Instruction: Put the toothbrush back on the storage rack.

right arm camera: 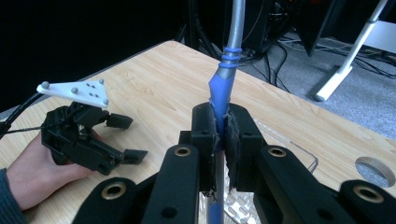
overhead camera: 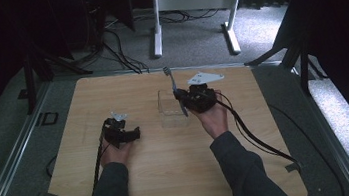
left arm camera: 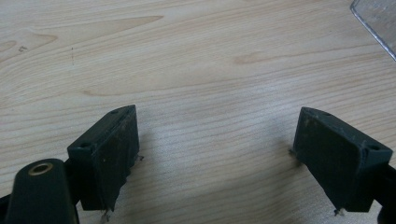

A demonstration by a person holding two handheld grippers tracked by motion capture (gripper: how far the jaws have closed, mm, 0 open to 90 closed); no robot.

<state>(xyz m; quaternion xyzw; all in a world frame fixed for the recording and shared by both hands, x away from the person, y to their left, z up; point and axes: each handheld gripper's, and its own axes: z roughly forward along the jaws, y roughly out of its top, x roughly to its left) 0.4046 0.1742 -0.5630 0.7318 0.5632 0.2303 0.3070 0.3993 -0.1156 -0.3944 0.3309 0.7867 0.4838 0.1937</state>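
While the left gripper (overhead camera: 125,133) rests low on the wooden worktop (overhead camera: 172,179) in the high view, the right gripper (overhead camera: 185,101) holds a toothbrush (overhead camera: 175,90) over a clear container (overhead camera: 170,109). Left gripper view: its jaws stand wide apart, nothing between them. Right gripper view: the jaws are clamped tight on the blue-and-grey toothbrush handle (right arm camera: 223,79), which stands upright above the container.
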